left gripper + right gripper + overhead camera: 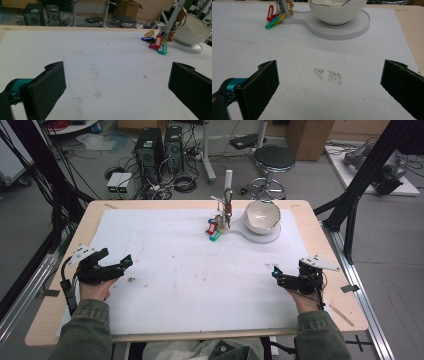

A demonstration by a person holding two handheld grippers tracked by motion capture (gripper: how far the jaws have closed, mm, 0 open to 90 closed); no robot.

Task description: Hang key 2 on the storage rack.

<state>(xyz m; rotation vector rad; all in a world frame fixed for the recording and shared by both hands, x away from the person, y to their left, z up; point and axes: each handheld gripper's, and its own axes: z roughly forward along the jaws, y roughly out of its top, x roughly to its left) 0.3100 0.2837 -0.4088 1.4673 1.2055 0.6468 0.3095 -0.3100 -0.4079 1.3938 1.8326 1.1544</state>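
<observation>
Across the white mat both tools wait near the person; the left gripper and right gripper gape wide, empty, apparently poised to start; far off, the bowl sits beside hanging key tags.

Light wooden table with rounded corners, covered almost edge to edge by a scuffed white foam sheet. On the sheet's far right part, a flat white keyhole-shaped base carrying a white bowl, with colourful plastic key tags just beside.

No legible text or labels anywhere
</observation>
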